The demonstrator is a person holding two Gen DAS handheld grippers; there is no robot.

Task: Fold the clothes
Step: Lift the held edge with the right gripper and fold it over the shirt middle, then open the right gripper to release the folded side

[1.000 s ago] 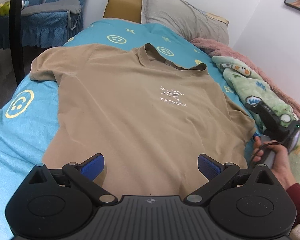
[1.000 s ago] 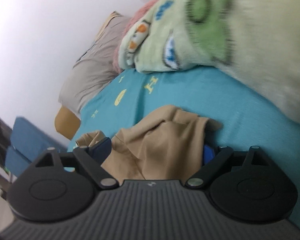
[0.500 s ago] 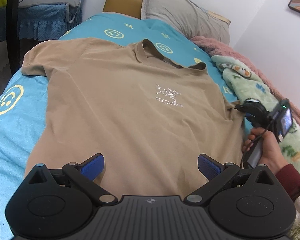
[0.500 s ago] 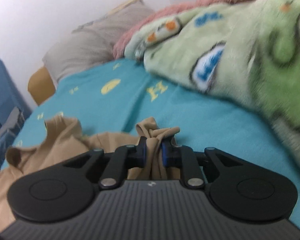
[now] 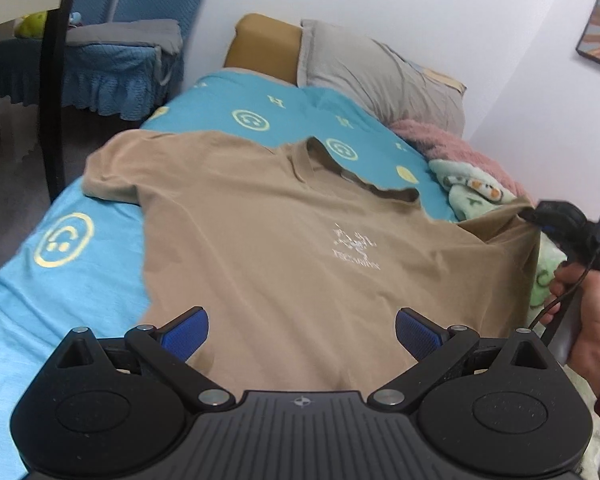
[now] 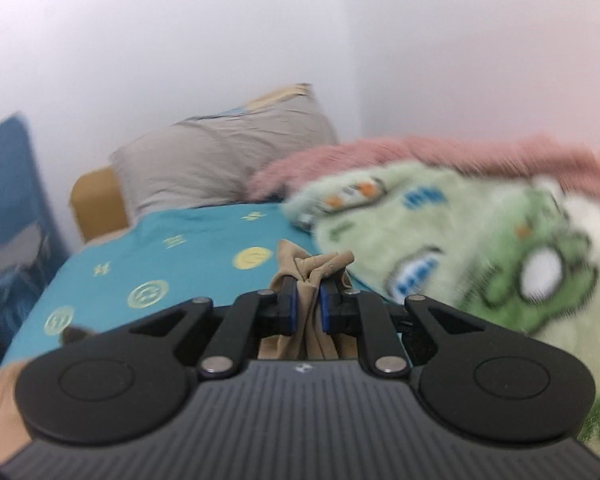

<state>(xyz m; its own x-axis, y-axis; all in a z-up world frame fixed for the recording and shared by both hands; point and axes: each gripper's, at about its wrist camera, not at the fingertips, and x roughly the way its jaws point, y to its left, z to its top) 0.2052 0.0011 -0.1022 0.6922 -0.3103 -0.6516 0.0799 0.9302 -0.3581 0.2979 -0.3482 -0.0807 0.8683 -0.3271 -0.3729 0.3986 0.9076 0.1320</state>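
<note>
Lifted since a second ago: tan T-shirt (image 5: 284,248) sleeve, now raised off the bed (image 5: 60,280) | right claw (image 6: 308,304) clamps the bunched sleeve | left claw (image 5: 302,330) hangs open over the hem | risk: thin pinch slips, or the pull drags the flat shirt askew toward the green blanket (image 6: 480,240)

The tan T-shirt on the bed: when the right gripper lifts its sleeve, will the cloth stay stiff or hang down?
The tan T-shirt is probably floppy: the sleeve bunches into folds in the right gripper. It likely sags, since the lifted edge drapes from the jaws. It seems light; the rest lies flat on the blue sheet.
</note>
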